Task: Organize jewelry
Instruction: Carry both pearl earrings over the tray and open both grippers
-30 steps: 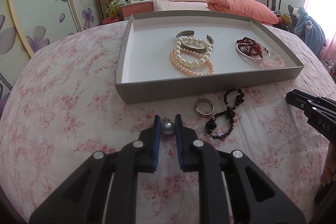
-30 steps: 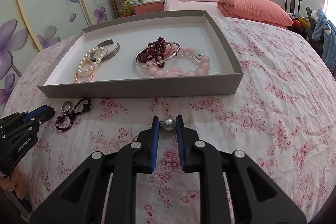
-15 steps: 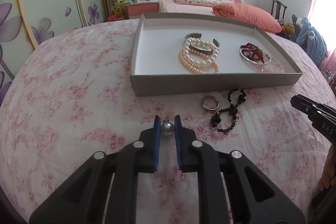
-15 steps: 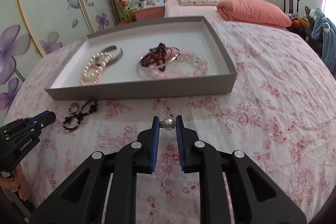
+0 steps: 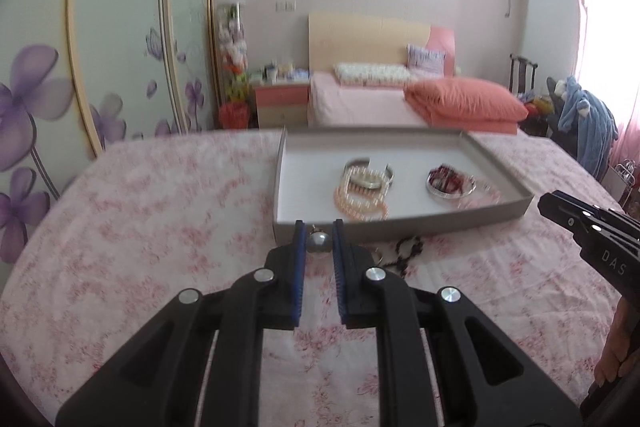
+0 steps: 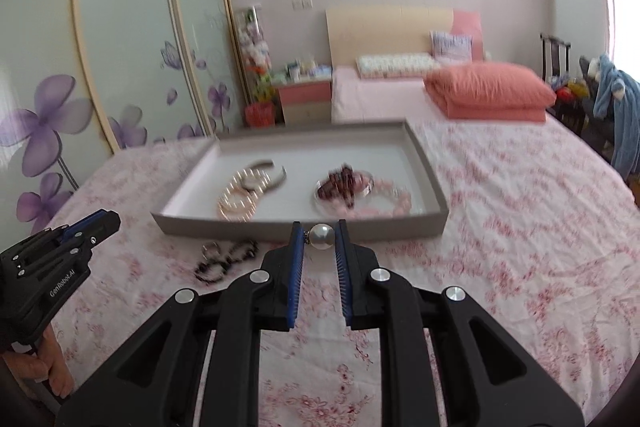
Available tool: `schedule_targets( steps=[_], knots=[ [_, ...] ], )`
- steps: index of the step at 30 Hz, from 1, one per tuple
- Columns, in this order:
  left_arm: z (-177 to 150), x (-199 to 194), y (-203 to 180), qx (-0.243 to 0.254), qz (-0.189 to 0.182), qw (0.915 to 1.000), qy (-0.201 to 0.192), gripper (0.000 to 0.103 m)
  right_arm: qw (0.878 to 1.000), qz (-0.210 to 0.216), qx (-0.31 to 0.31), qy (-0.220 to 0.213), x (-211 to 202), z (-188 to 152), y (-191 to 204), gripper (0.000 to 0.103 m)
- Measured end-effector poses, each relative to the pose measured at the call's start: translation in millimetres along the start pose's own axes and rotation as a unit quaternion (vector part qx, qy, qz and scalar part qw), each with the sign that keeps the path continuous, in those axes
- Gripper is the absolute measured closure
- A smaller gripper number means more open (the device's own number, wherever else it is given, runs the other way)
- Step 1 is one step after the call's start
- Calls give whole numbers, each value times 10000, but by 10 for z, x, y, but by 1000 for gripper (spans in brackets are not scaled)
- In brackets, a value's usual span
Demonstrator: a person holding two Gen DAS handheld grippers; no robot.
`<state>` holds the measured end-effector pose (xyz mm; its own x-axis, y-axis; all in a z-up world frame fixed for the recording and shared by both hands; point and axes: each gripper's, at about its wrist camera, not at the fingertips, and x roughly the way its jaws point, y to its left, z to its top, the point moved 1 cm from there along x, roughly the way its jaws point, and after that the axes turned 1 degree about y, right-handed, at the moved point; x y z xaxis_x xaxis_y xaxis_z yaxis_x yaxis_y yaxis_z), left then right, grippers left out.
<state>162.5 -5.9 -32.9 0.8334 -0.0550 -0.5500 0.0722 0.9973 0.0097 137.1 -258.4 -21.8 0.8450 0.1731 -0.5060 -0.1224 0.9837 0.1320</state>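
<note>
A: From your left wrist, what do you hold?

B: Your left gripper is clamped on a grey pearl earring, pinched at the very fingertips. Its small metal fitting sticks up toward 11 o'clock, so its long axis runs nearly upright. The grey tray lies just beyond at 12 to 1 o'clock on the floral bedspread.

A: Anything this view alone gives you?

B: The beads inside the tray: a pearl bracelet left, a dark red bracelet right. The black bead bracelet is half hidden behind your right finger. Your right gripper enters at 3 o'clock; its tips are too edge-on to read here.

A: And from the right wrist?

B: Your right gripper is clamped on a white pearl earring. Its fitting points sideways toward 9 o'clock, so its long axis lies level across the jaws. The tray sits at 12 o'clock.

A: What is new there?

B: The black bead bracelet shows whole, with a silver ring touching it, at 10 o'clock. Your left gripper shows at 9 o'clock with a hand below it.
</note>
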Motion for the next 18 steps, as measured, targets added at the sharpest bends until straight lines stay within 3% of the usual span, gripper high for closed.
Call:
schedule_targets(
  steps=[8,18],
  knots=[
    [110,-357,-146,161,-31,9972,-728,89,9951,-124,-286,-935,-370,83,142,86],
    [136,-574,-159,23,-78,9928,-1196,89,9877,-253,-371,-1497,-545,86,134,86]
  ],
)
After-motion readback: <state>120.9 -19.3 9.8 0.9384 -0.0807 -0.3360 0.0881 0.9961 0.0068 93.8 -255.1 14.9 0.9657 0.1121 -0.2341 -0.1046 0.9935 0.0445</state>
